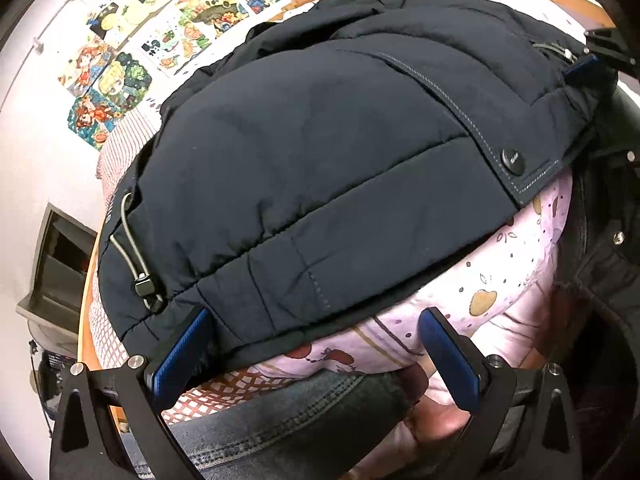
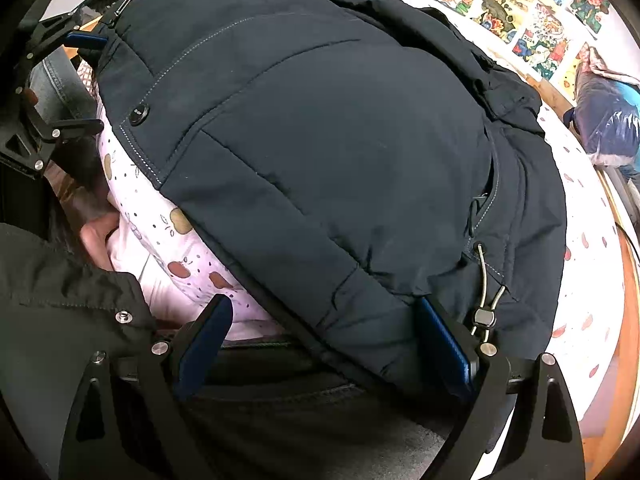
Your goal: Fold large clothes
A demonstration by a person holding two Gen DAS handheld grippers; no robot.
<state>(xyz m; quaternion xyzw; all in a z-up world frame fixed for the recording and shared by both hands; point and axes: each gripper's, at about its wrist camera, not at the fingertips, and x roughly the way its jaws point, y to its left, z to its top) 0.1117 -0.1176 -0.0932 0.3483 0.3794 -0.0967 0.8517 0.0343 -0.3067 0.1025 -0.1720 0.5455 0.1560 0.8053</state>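
A dark navy padded jacket [image 1: 320,152] lies on a bed with a pink printed sheet [image 1: 500,280]; it also fills the right wrist view [image 2: 340,140]. My left gripper [image 1: 316,336] is open, its blue pads either side of the jacket's near hem, by the drawcord toggle [image 1: 146,284]. My right gripper [image 2: 324,332] is open at the hem's other end, the right pad against the fabric near a toggle [image 2: 484,316]. Each gripper shows in the other's view: the right gripper [image 1: 592,64], the left gripper [image 2: 76,80].
The person's jeans [image 1: 300,420] and black coat [image 2: 60,280] are close below the grippers. Colourful pictures [image 1: 168,32] line the wall behind the bed. A plastic-wrapped bundle [image 2: 612,120] lies at the far right. The wooden bed edge [image 2: 628,320] curves along the right.
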